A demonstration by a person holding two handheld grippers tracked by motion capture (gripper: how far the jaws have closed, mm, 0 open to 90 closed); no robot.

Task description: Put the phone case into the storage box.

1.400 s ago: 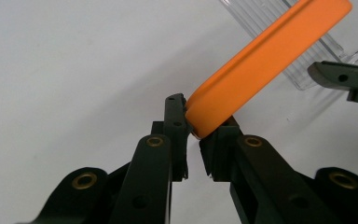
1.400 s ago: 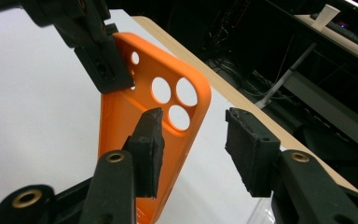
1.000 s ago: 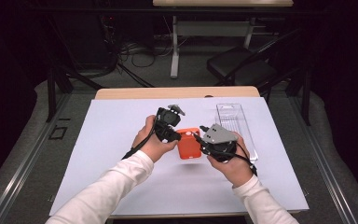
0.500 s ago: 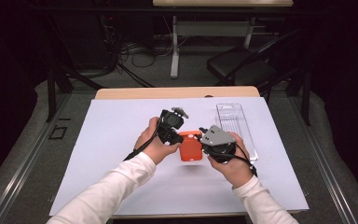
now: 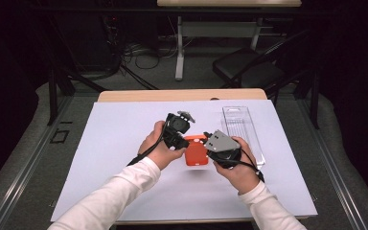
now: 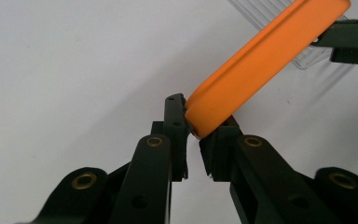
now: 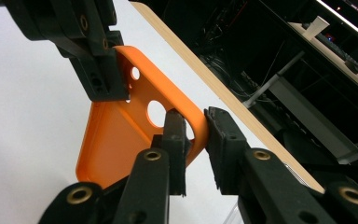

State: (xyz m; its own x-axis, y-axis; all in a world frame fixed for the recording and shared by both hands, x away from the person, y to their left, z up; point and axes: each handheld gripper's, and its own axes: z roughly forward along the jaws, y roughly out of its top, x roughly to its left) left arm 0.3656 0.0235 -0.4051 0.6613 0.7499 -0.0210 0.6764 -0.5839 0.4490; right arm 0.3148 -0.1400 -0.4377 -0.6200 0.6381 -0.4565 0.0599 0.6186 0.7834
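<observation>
Since a second ago: right gripper (image 5: 210, 145) jaws have been closing onto the orange phone case (image 5: 196, 151), which has tipped from lying across between the hands to a more upright set; both hands have stayed put.

Table (image 5: 182, 95): wooden top, its far edge showing past the cover.

White sheet (image 5: 124, 139): covers nearly the whole tabletop; plain, unmarked.

Clear plastic tray (image 5: 242, 128): long, ribbed, transparent; lies on the sheet to the right of the hands, apart from the case.

Orange phone case: flat rectangular shell with rounded corners, raised rim, matt orange. One large round hole (image 7: 156, 112) and a smaller one (image 7: 135, 73) sit near one end. Held up off the sheet at the table's middle, between the two grippers, tilted.

Left gripper (image 5: 179, 136): black, held in the person's left hand (image 5: 158, 148). In the left gripper view its jaws are clamped tight on one rounded corner of the case (image 6: 261, 65).

Right gripper: black with a grey top plate, held in the right hand (image 5: 239, 170). In the right gripper view its jaws straddle the case's rim beside the large hole, one pad inside the shell, one outside, pressing on the wall.
</observation>
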